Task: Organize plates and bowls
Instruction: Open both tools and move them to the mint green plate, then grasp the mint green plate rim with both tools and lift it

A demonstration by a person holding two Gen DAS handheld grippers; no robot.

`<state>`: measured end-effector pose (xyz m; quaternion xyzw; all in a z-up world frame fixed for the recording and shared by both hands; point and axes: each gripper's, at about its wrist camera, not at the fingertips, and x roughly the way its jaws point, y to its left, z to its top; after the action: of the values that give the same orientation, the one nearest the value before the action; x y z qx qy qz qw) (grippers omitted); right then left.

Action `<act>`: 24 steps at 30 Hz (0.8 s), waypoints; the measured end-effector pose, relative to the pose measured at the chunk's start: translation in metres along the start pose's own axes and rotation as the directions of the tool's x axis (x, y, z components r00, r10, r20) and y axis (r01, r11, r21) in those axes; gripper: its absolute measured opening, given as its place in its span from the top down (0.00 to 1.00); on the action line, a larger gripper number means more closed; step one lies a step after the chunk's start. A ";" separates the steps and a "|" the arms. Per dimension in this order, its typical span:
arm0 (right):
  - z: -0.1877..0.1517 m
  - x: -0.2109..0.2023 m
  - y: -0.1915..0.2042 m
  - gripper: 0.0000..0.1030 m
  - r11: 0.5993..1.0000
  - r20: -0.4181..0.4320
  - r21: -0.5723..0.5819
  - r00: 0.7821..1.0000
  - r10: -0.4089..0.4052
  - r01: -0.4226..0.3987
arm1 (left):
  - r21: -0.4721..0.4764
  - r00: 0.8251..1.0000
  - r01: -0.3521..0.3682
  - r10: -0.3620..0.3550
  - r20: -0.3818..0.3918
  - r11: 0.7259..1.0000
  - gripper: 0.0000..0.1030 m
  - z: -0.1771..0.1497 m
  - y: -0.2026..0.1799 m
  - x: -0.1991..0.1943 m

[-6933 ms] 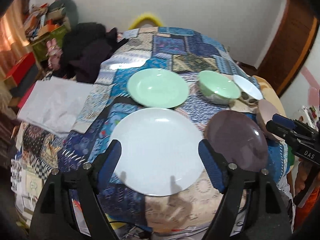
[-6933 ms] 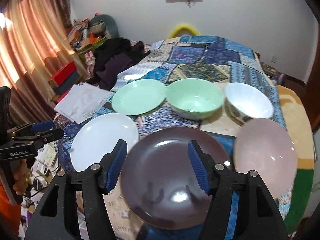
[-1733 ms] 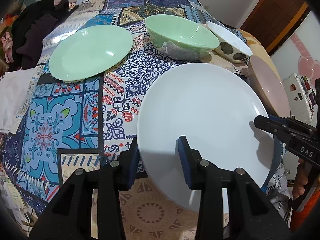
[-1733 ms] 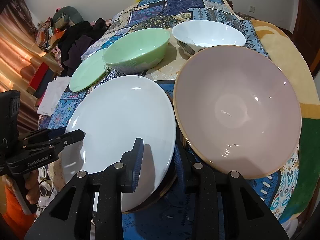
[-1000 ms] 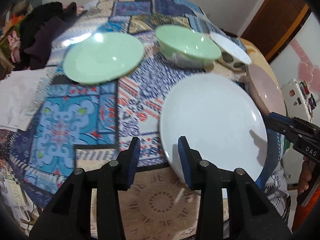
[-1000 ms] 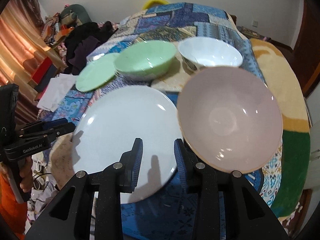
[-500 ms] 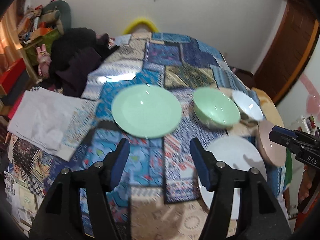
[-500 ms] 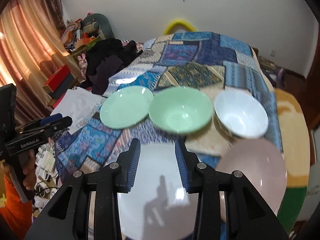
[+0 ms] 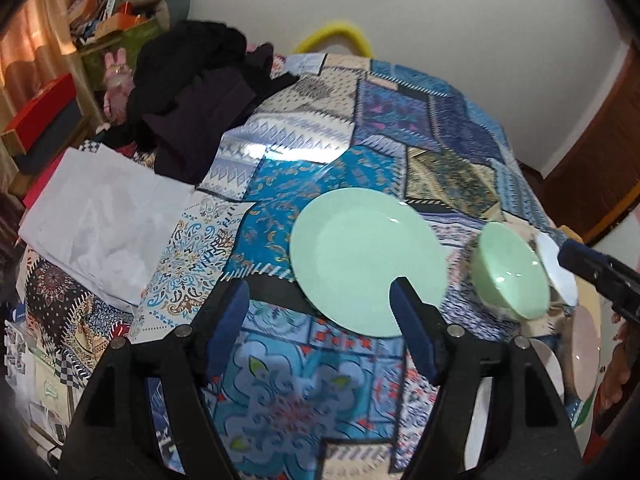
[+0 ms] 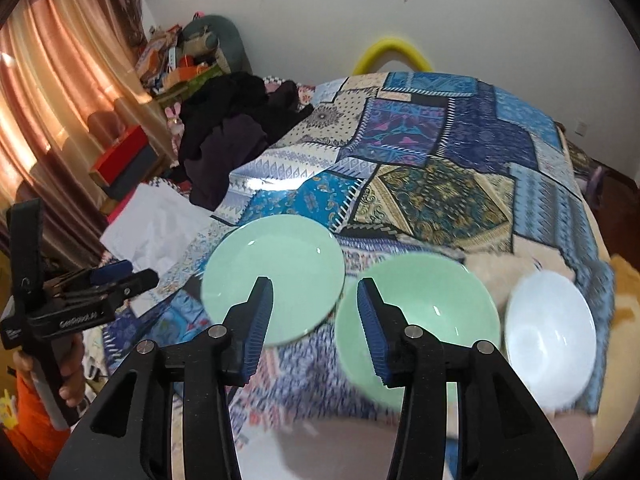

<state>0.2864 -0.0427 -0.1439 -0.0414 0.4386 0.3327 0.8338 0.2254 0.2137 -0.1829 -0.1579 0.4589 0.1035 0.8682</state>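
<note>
Now that the white plate [image 9: 554, 364], gripped at its rim by both tools a moment ago, lies released at the near edge of the patchwork tablecloth [image 10: 432, 196], the left gripper [image 9: 320, 320] and right gripper [image 10: 314, 320] hang empty above it with jaws opening. That stacking step looks finished; the green plate [image 10: 276, 280], just ahead beside the green bowl [image 10: 428, 304] and white bowl [image 10: 552, 332], seems next. Legible print: "GenRobot.AI" on the left tool.

plate [image 9: 366, 260]: mint green | bowl [image 10: 424, 304]: mint green | second bowl [image 10: 550, 334]: white | tablecloth [image 9: 400, 120]: blue patchwork
</note>
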 end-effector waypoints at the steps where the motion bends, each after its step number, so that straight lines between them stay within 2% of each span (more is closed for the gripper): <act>1: 0.004 0.007 -0.001 0.61 1.000 -0.009 -0.006 1.000 -0.003 0.003 | -0.008 1.000 0.001 -0.001 -0.018 1.000 0.30 0.003 0.004 0.008; 7: 0.026 0.061 -0.005 0.61 0.999 -0.129 -0.044 0.992 0.007 -0.012 | -0.008 0.996 -0.004 0.003 -0.086 1.000 0.30 0.010 0.015 0.044; 11: 0.033 0.089 -0.004 0.61 0.993 -0.183 -0.113 0.982 -0.040 0.020 | 0.023 0.991 0.015 -0.012 -0.131 1.000 0.30 0.009 0.014 0.066; 16: 0.040 0.121 -0.010 0.61 0.992 -0.265 -0.128 0.963 -0.040 0.006 | 0.055 0.981 0.054 -0.043 -0.189 0.997 0.47 0.004 0.008 0.088; 22: 0.038 0.154 -0.014 0.61 0.991 -0.387 -0.129 0.922 -0.021 -0.032 | 0.050 0.967 0.096 -0.082 -0.243 0.994 0.57 -0.001 0.007 0.105; 24: 0.037 0.163 -0.013 0.64 0.990 -0.416 -0.141 0.909 -0.032 -0.030 | 0.045 0.962 0.106 -0.091 -0.259 0.993 0.59 -0.004 0.007 0.110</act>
<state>0.3847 0.0449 -0.2481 -0.1718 0.5811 0.3465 0.7160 0.2815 0.2229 -0.2772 -0.1670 0.5616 0.0254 0.8100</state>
